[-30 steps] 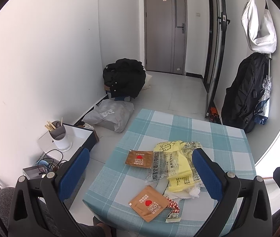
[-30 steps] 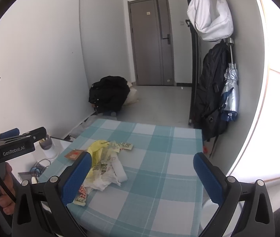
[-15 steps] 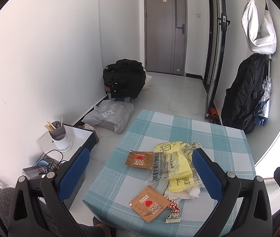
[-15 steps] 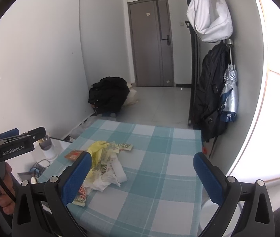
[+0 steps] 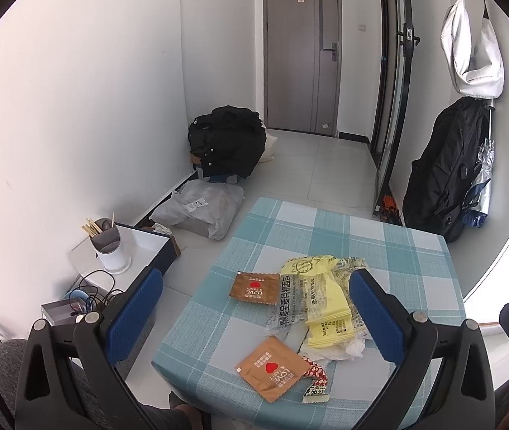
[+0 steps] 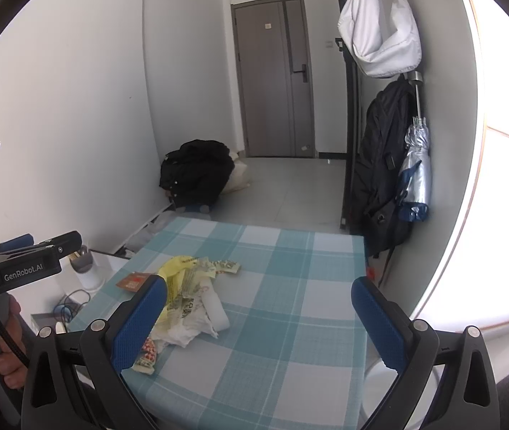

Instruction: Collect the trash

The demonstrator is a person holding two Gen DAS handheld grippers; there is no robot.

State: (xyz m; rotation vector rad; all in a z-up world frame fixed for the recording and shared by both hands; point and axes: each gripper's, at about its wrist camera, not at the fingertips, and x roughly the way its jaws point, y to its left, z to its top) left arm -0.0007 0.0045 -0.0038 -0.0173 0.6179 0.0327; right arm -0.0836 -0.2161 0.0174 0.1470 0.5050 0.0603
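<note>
left gripper [image 5: 254,311] jaws spread, empty, above table [image 5: 380,247] | right gripper [image 6: 260,317] jaws spread, empty | wrappers [image 5: 312,297] piled on table's near-left part | brown packet [image 5: 272,367] at table's near edge

Tablecloth [image 5: 380,236]: woven checked cloth, matt. Wrappers [image 5: 320,286]: glossy crinkled plastic. Sachets [image 5: 271,368]: matt brown paper.

Both views are brightly lit by daylight entering from three o'clock, where the window [image 6: 498,179] is blown out to white glare. Straight lines are bowed by fisheye distortion, and black vignetting is seen at every corner. Focus is kept sharp throughout.
</note>
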